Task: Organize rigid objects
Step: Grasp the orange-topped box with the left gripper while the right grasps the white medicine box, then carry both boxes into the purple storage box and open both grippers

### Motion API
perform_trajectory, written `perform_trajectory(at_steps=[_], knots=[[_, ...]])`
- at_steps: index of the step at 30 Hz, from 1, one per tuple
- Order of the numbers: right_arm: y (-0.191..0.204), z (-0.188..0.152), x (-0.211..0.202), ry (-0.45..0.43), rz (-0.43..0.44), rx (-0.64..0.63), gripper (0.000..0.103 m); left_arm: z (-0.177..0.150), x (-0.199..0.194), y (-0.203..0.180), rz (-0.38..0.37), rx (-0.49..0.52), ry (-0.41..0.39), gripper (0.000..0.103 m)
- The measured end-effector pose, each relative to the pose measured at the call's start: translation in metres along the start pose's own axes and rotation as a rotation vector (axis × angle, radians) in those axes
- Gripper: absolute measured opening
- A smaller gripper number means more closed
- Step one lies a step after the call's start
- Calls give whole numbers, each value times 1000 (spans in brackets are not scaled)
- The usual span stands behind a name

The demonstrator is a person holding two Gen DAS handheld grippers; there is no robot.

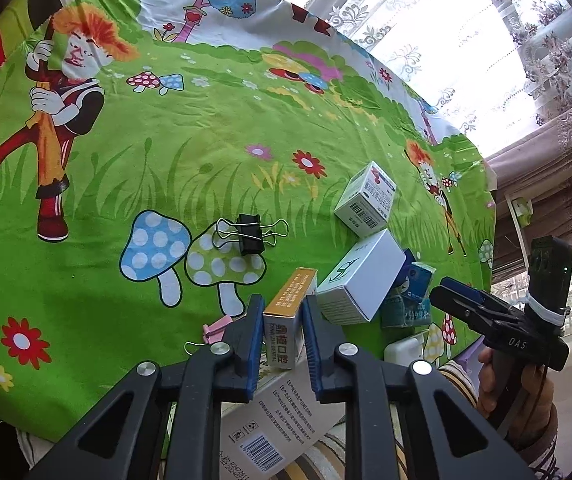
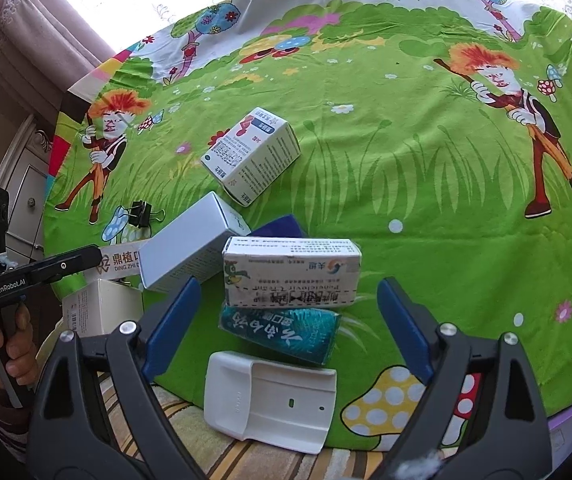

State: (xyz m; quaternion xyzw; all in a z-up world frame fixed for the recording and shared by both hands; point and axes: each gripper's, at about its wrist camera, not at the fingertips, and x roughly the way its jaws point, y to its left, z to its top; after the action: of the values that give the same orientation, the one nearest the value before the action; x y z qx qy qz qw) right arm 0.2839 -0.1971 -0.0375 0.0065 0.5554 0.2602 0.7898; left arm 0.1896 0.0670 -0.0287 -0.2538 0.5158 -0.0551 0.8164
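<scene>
My left gripper (image 1: 282, 312) is shut on a long yellow-and-white dental box (image 1: 289, 312), held just above the table near the front edge; the box also shows in the right wrist view (image 2: 120, 262). My right gripper (image 2: 289, 304) is open and empty, its jaws wide on either side of a white medicine box (image 2: 291, 272) and a teal box (image 2: 282, 334). A plain white box (image 2: 190, 246) leans beside them. A white-and-blue box (image 2: 252, 156) lies farther back. A white plastic holder (image 2: 270, 404) lies at the front edge.
A black binder clip (image 1: 250, 234) lies on the cartoon tablecloth (image 1: 166, 140), and a pink clip (image 1: 218, 330) sits by the left fingers. A flat white box (image 1: 274, 420) lies under my left gripper. Curtains and a window stand behind the table.
</scene>
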Motion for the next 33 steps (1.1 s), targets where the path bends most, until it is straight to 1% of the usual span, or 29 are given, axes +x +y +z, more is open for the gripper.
perform_trajectory(at_steps=[4,14,16,18,20,22,27,33], knots=[[-1,3,6,1,-12,2,92,0,-6,-3,-12,-5,-21,17],[-2,7,17,-3,-30,4,92,-3,-15,-7,-14,-11,-62,16],[-2,7,16,-10,-45,0,90,-4,-19,-8,-16,-16,-76,16],[-3,8,15,-13,-42,-5,84,-5,-23,-8,-14,-20,-92,16],[-4,7,14,-15,-41,-6,80,-6,-27,-8,-12,-28,-106,16],[-5,7,14,-16,-38,-8,79,-8,-30,-9,-13,-32,-116,16],[-8,4,4,-51,-39,10,79,-11,-42,-14,-22,-41,-149,16],[-8,-5,-16,-102,-36,32,79,-17,-55,-27,-65,-46,-177,16]])
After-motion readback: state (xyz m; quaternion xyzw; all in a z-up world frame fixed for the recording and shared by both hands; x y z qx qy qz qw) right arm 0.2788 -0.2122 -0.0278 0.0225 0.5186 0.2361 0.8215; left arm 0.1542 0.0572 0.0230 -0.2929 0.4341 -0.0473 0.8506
